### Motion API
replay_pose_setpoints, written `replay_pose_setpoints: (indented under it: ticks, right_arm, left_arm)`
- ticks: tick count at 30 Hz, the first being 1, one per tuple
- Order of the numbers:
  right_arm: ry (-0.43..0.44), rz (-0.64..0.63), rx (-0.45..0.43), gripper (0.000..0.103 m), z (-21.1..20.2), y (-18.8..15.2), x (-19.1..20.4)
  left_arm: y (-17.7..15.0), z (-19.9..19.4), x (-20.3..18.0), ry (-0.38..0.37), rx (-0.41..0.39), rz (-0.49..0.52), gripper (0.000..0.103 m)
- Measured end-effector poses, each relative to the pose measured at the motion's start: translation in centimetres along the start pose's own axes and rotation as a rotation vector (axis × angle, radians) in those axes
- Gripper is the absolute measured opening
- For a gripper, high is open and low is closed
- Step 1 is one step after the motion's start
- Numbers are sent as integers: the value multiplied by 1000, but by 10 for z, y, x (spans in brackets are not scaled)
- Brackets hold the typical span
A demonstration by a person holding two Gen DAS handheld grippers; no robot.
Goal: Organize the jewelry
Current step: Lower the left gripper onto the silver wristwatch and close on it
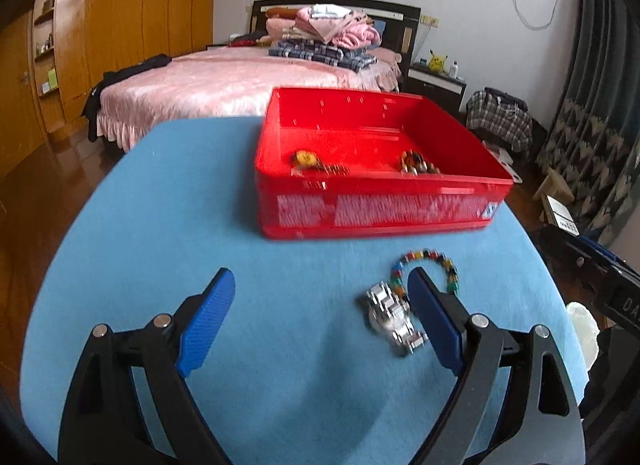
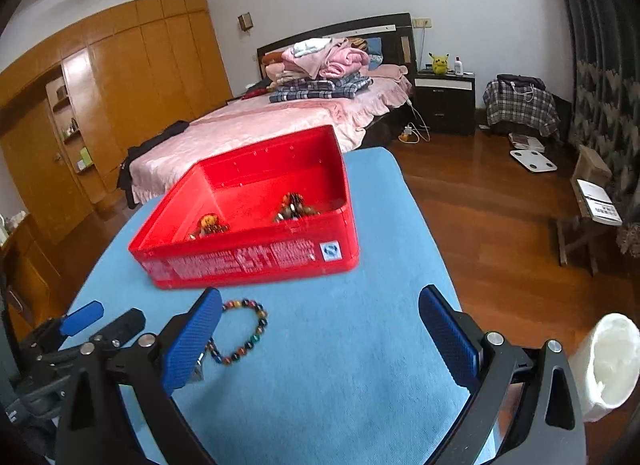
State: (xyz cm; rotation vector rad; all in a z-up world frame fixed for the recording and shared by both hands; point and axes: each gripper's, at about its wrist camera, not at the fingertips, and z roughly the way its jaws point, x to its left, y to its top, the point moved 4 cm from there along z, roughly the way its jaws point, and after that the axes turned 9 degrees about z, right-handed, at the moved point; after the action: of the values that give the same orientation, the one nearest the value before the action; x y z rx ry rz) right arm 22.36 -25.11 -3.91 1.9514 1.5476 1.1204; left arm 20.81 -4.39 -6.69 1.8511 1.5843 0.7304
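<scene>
A red plastic box (image 1: 380, 209) (image 2: 240, 261) stands on the blue table top (image 1: 160, 225) (image 2: 360, 345). Inside it lie two beaded pieces, one with a yellow pendant (image 1: 307, 158) (image 2: 209, 223) and a brown cluster (image 1: 416, 163) (image 2: 294, 205). In front of the box a multicoloured bead bracelet (image 1: 430, 259) (image 2: 260, 325) lies beside a silver watch (image 1: 394, 317). My left gripper (image 1: 320, 277) is open, and the watch lies just inside its right finger. My right gripper (image 2: 320, 295) is open over bare cloth, with the bracelet by its left finger, which hides most of the watch.
The table's right edge drops to a wooden floor (image 2: 500, 205). A white container (image 2: 608, 361) stands just off that edge near my right gripper. A pink bed (image 1: 224, 81) is behind the table. Each gripper shows at the side of the other's view.
</scene>
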Motion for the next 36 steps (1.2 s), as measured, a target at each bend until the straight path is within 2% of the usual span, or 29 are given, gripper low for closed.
replay_pose_setpoints:
  ticks: [11,15,19,25,27,35,36]
  right_arm:
    - [3,-25,3,97,-10,-16,-3]
    - [6,-29,4,97,-10,-16,-1]
    - [10,-24,7,97,-10,-16,-1]
    - [22,-33,21,97,-7,-18,1]
    - [22,-38,27,97,-5,-21,2]
    - [22,-53,38,97,-1,-26,7]
    - [21,-52,38,97,-1,-26,7]
  left_arm:
    - [-19,14,-25,-19,57,26,85]
    - [-24,21,-30,-36,93,16,79]
    - [-30,24,-27,-56,107,-6,78]
    - [-31,22,-7,-16,110,-22,74]
    - [-31,19,-1,-25,107,-26,74]
    - [-19,32,-11,-63,109,-4,74]
    - [-19,36,-12,-67,119,-9,70]
